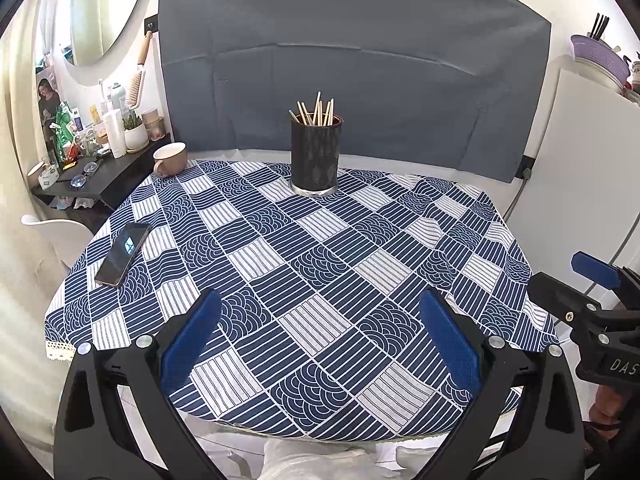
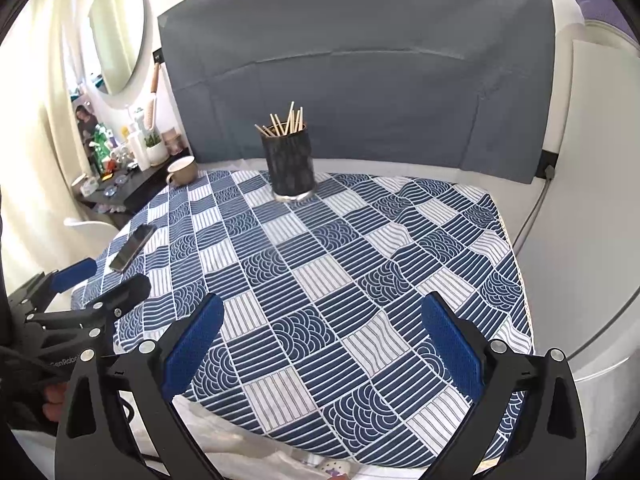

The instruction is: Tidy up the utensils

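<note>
You are looking straight ahead at the dark holder (image 1: 316, 152), which is standing upright at the far side of the counter (image 1: 320, 264) with the chopsticks (image 1: 316, 112) poking up from its mouth, their long axes near vertical. It is sitting well apart from both tools. Your left hand-held gripper (image 1: 320, 344) is facing it almost dead centre; from your right hand-held gripper (image 2: 322, 344) it is lying ahead and slightly left, so the left looks marginally better lined up. Both are hovering with fingers spread wide, holding and touching nothing.
</note>
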### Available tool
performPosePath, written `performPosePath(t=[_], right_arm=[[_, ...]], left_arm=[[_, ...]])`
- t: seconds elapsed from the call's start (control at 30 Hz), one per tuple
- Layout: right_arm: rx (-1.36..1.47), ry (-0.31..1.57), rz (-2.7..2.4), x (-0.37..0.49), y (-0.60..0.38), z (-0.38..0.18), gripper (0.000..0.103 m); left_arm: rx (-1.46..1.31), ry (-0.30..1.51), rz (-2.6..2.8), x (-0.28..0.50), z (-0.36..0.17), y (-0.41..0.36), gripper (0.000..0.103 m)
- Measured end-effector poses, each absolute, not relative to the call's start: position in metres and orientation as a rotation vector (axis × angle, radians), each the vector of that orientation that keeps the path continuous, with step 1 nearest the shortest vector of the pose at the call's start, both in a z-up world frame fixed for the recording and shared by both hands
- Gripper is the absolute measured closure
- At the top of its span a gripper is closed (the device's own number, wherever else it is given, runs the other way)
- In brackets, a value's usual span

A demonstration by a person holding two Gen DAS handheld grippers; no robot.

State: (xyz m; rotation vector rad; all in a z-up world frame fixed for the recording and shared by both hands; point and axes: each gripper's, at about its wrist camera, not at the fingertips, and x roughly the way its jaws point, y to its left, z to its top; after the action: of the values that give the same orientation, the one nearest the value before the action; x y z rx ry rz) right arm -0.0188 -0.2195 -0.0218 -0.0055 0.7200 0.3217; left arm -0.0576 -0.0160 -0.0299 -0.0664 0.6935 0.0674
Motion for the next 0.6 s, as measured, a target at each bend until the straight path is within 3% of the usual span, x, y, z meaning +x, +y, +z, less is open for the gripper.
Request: performPosePath(t=[0.6], right_arm=[[-0.003, 0.715, 0.324, -0.0173, -0.2214, -0.0182, 0.008]], left_arm=[[-0.060, 0.685, 0.058, -0.0579, -0.0273, -0.0185, 0.006]])
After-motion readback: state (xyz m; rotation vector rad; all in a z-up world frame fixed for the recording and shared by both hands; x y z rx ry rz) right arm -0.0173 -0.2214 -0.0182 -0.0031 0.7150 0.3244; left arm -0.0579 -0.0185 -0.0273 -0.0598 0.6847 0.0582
